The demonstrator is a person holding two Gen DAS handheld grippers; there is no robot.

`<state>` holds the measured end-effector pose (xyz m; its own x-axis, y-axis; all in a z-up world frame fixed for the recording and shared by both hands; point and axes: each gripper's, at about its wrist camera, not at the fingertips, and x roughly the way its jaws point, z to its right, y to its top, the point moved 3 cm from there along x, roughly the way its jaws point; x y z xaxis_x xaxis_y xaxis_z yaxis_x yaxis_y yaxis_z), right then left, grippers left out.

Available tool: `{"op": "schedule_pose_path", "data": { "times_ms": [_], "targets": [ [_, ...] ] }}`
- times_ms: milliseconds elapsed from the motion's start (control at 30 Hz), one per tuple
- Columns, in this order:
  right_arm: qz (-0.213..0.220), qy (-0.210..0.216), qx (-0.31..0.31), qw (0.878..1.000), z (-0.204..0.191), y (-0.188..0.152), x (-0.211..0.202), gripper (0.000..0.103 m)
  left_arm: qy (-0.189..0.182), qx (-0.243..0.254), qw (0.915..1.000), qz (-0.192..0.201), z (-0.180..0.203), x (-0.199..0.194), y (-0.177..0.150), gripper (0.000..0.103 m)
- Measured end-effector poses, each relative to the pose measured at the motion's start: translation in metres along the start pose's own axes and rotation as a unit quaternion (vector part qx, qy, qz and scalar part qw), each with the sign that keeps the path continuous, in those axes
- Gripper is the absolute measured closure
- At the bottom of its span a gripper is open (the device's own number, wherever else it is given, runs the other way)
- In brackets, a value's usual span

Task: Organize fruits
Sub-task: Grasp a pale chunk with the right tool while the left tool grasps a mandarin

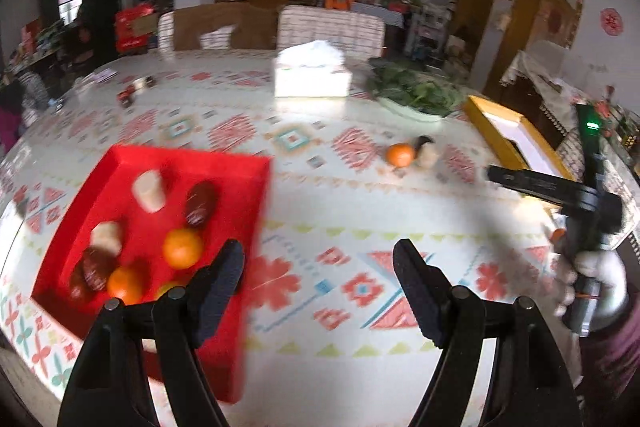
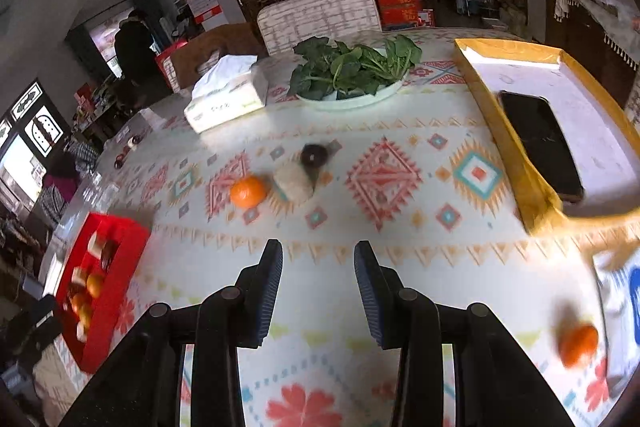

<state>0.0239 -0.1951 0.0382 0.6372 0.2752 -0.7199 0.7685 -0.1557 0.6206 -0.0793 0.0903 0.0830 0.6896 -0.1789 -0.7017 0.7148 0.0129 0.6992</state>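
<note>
A red tray [image 1: 248, 187] sits at the left of the patterned table and holds several oranges [image 1: 182, 248], dark fruits [image 1: 201, 204] and pale chunks [image 1: 149, 189]. It also shows in the right wrist view [image 2: 132, 239]. An orange [image 2: 248, 191], a pale chunk [image 2: 294, 181] and a dark fruit [image 2: 314, 155] lie together mid-table. Another orange [image 2: 578, 345] lies at the near right. My left gripper [image 1: 318, 263] is open and empty beside the tray's near right corner. My right gripper [image 2: 318, 269] is open and empty, above the table, short of the three loose fruits.
A plate of leafy greens [image 2: 352, 71] and a tissue pack [image 2: 226, 95] stand at the back. A yellow box lid [image 2: 520, 163] holding a phone [image 2: 540, 143] lies at the right. Chairs stand behind the table.
</note>
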Motion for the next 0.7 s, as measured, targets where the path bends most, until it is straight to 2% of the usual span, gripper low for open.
{"op": "schedule_pose_path", "data": {
  "times_ms": [300,467,500,700],
  "targets": [
    [-0.017,0.003,0.000,1.000,-0.017,0.032,0.073,0.061,-0.010,0.004,0.9999,-0.003,0.016,0.030,0.036,0.027],
    [-0.029,-0.008,-0.010,0.999,-0.025,0.035,0.101,0.061,-0.027,-0.017,0.9991,-0.027,0.016,0.065,0.048,0.027],
    [-0.032,-0.010,-0.010,0.999,-0.025,0.034,0.105,0.066,-0.027,-0.020,0.9989,-0.032,0.017,0.072,0.050,0.027],
    [-0.014,-0.009,0.002,1.000,-0.014,0.022,0.084,0.068,-0.041,-0.022,0.9970,-0.062,0.032,0.113,0.057,0.027]
  ]
}}
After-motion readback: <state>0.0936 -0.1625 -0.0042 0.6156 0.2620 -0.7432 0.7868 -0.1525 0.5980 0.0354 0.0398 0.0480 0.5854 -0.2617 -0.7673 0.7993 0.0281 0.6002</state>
